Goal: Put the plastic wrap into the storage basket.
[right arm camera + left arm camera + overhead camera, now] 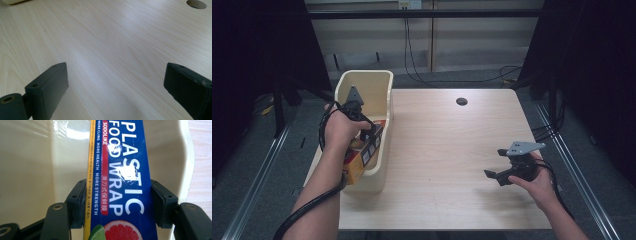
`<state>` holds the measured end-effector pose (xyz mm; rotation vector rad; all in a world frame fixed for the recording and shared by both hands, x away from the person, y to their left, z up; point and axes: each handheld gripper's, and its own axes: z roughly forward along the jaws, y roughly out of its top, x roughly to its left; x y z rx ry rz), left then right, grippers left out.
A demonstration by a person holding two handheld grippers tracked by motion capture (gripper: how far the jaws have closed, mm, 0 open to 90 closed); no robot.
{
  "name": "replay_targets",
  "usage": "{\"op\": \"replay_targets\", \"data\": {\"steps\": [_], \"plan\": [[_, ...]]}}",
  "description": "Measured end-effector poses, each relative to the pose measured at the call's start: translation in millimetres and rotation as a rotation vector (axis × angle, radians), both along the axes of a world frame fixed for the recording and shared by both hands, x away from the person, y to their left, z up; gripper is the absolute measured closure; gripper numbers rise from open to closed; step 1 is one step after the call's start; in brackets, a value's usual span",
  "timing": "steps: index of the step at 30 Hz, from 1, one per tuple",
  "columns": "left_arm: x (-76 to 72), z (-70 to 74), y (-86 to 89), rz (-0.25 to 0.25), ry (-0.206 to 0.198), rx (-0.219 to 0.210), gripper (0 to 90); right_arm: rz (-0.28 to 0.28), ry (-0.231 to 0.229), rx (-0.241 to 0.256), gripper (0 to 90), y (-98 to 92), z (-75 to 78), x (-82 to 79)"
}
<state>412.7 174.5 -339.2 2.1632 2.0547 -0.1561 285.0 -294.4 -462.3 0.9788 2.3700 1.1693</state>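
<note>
Your left tongs [117, 202] pinch the plastic food wrap box [120, 182] inside the cream bin [379, 82] at the frame's left, so judge whether to lift clear while your right tongs [503, 171] idle spread over the worktop [447, 150].

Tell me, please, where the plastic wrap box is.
In the high view it sits at the table's left, inside the cream bin, clamped by the left gripper: plastic wrap box.
</note>
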Motion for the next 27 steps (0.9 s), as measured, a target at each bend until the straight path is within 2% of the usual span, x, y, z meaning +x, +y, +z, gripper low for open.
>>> {"op": "replay_targets", "data": {"steps": [6,10,15,17,18,21,23,24,27], "plan": [[0.7,-2.3,-2.1,0.001,0.004,0.009,39.6,-0.007,-0.003,-0.004,5.4,-0.4,0.1,0.0],[1.0,-2.7,-0.9,0.007,0.007,0.000,39.2,0.001,-0.001,-0.006,5.5,-0.3,-0.3,0.2],[0.3,-0.5,-1.8,-0.025,-0.002,-0.008,37.6,-0.001,-0.007,-0.006,5.5,-0.8,0.1,0.4],[-0.2,2.6,-1.8,-0.023,-0.020,-0.020,37.0,0.000,-0.006,-0.006,5.6,-0.8,0.2,0.3],[-0.7,8.7,-1.6,-0.018,-0.038,-0.035,36.2,0.001,-0.004,-0.003,5.5,-0.7,0.2,0.3],[-1.4,15.1,-1.3,-0.018,-0.059,-0.044,33.8,-0.003,-0.005,0.000,5.5,-0.5,0.7,0.2],[-1.9,19.9,-1.4,-0.026,-0.064,-0.044,30.0,-0.001,-0.003,0.005,5.5,-0.6,1.4,0.1],[-2.3,24.3,-2.1,-0.028,-0.085,-0.051,27.4,-0.006,-0.007,0.002,5.5,-0.5,1.7,-0.2],[-2.8,29.8,-3.8,-0.030,-0.099,-0.061,23.1,-0.002,-0.004,0.004,5.5,-0.4,1.9,-0.5]]}}
